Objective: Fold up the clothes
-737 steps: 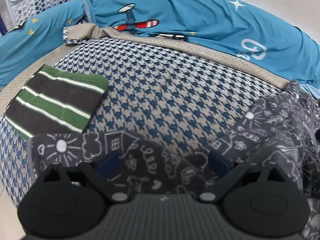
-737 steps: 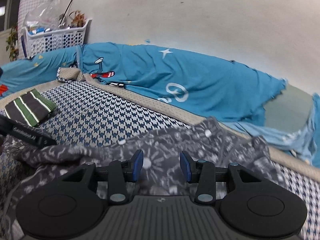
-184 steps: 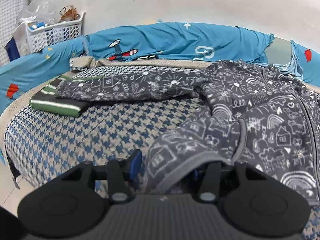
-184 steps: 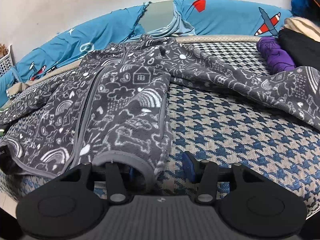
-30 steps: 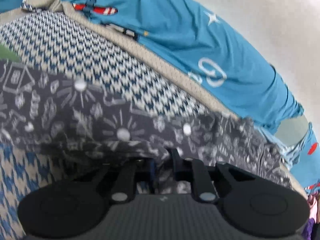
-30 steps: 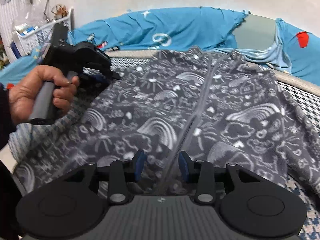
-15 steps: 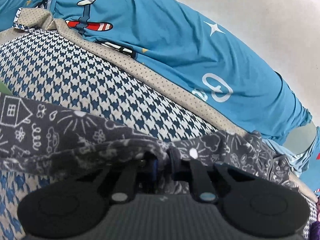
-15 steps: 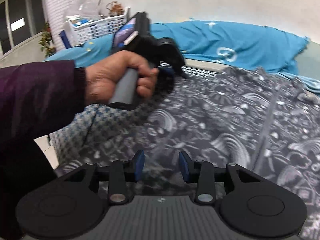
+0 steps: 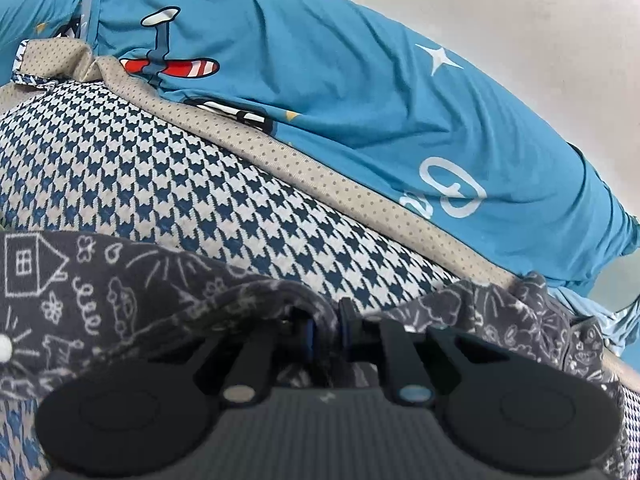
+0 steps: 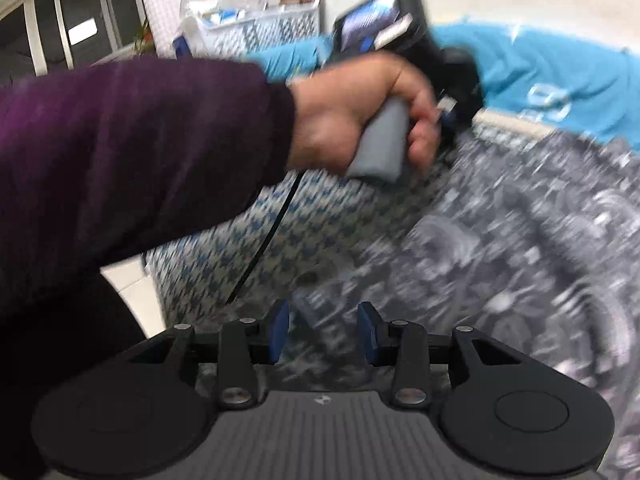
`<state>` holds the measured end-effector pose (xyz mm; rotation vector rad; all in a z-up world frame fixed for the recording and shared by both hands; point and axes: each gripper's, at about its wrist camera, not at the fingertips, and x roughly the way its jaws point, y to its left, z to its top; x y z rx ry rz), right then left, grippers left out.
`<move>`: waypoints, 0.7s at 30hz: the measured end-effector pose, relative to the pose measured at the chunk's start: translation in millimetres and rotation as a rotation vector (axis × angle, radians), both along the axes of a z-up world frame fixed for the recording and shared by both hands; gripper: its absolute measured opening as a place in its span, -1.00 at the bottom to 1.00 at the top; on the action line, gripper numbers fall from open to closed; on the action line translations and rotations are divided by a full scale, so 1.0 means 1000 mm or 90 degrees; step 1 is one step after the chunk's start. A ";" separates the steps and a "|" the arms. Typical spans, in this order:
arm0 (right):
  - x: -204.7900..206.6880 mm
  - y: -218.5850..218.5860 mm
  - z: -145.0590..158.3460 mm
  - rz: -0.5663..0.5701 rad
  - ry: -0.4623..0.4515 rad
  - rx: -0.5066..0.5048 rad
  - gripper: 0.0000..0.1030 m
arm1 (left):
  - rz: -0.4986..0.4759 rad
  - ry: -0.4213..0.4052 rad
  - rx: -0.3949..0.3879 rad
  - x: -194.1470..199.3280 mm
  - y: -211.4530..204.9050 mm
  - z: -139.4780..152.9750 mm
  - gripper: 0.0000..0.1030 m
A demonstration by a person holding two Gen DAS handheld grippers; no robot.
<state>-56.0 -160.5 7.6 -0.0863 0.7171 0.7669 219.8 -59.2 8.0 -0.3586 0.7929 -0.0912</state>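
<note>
A dark grey fleece jacket with white doodle prints [image 9: 100,292] lies on the houndstooth bed cover [image 9: 168,184]. My left gripper [image 9: 326,330] is shut on a fold of the jacket's sleeve, lifted a little off the bed. In the right wrist view the jacket body [image 10: 520,248] is blurred, spread to the right. My right gripper [image 10: 323,338] is open and empty, hovering above the jacket's lower left edge. The left gripper [image 10: 452,80], held by a hand in a purple sleeve, shows above it.
A blue quilt with aeroplane and star prints [image 9: 340,92] runs along the wall behind the bed. A white laundry basket [image 10: 260,28] stands at the far left. The bed edge and pale floor [image 10: 132,280] are at the left.
The right gripper has swung left, so the left hand and arm now fill more of its view. The left gripper stays shut on the sleeve and has shifted slightly.
</note>
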 end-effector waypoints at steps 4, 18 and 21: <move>0.000 0.017 -0.012 0.022 0.010 -0.006 -0.24 | 0.007 0.001 -0.003 0.001 0.006 0.000 -0.79; -0.010 0.026 -0.005 0.063 -0.031 -0.039 -0.14 | -0.027 0.008 0.010 -0.007 0.017 -0.001 -0.73; -0.015 0.026 -0.001 0.073 -0.044 -0.056 -0.07 | -0.044 0.009 0.009 -0.013 0.019 0.002 -0.64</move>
